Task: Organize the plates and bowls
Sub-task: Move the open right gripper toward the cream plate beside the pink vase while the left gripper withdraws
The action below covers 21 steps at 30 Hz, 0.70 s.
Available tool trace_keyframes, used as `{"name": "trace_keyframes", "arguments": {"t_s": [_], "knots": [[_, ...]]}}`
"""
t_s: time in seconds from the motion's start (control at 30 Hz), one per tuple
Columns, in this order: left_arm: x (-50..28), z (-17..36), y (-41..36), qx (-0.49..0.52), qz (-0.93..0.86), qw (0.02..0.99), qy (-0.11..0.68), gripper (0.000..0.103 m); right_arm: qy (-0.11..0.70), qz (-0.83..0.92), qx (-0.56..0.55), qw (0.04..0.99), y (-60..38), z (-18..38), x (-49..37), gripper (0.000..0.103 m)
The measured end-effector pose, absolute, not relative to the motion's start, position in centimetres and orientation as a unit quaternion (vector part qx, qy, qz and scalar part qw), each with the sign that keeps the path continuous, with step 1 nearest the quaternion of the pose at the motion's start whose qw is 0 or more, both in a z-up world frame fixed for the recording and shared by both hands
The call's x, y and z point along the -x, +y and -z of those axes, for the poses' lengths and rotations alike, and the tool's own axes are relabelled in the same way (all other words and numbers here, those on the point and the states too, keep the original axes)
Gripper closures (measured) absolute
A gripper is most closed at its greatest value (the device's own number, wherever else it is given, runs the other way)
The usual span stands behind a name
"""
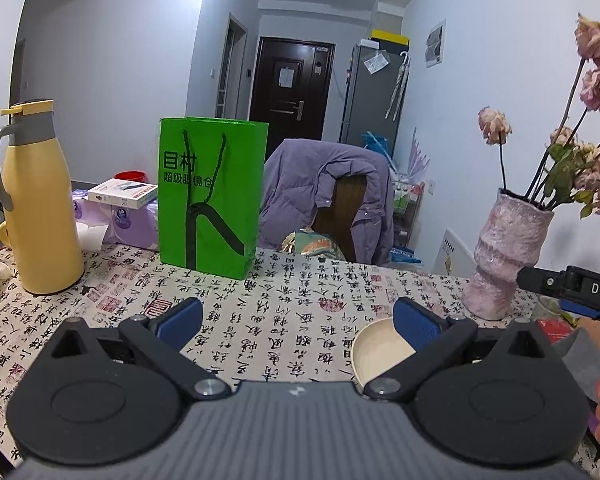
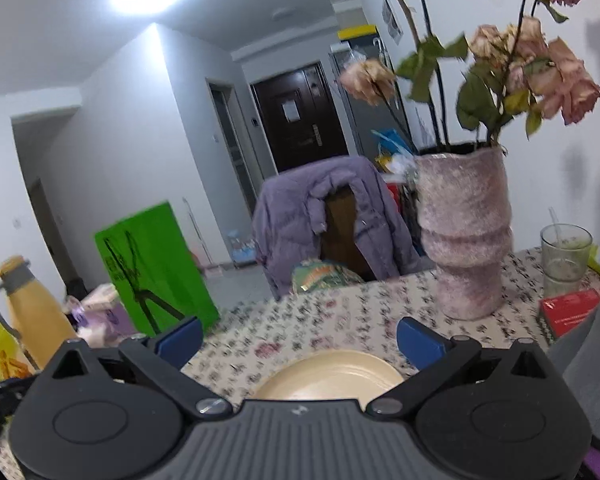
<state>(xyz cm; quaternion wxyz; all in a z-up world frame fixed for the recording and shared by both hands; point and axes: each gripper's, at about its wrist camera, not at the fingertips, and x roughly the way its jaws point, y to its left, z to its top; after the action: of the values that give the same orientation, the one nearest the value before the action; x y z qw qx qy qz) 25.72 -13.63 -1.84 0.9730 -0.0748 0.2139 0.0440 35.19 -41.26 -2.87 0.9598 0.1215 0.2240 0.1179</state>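
While both claws stand wide open and carry nothing, we see several ways this can go wrong. Our left gripper (image 1: 298, 320) hangs low over the tablecloth (image 1: 260, 320), and its right-hand pad (image 1: 418, 326) covers part of the cream dish (image 1: 374, 354) — whether it touches the rim or only hangs above it, we cannot tell. Our right gripper (image 2: 300, 340) looks straight over the same kind of cream dish (image 2: 332, 376), which lies between its open fingers and close under the housing; its view is blurred, so we judge it is moving. The first danger is the pink vase (image 2: 464, 236) with the dried roses (image 2: 540, 68): it stands near the dish and looks tall and top-heavy, so a wide swing of the right gripper could tip it. The drinking glass (image 2: 566, 260) and the red box (image 2: 570, 310) beside the vase could be pushed too. The second danger is the dish itself — it looks smooth and shallow, so a pinch on the thin rim may slip, or push the dish across the cloth. Also, the two grippers work near each other and could collide over it.
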Motion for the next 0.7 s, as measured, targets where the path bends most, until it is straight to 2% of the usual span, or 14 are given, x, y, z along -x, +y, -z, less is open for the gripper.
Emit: {"name": "trace_keyframes", "arguments": {"t_s": [0.7], "knots": [[-28.7, 2.4, -18.4, 0.049, -0.074, 0.970, 0.225, 0.000, 0.264, -0.100, -0.166, 0.945, -45.6, 5.5, -38.5, 0.000]]}}
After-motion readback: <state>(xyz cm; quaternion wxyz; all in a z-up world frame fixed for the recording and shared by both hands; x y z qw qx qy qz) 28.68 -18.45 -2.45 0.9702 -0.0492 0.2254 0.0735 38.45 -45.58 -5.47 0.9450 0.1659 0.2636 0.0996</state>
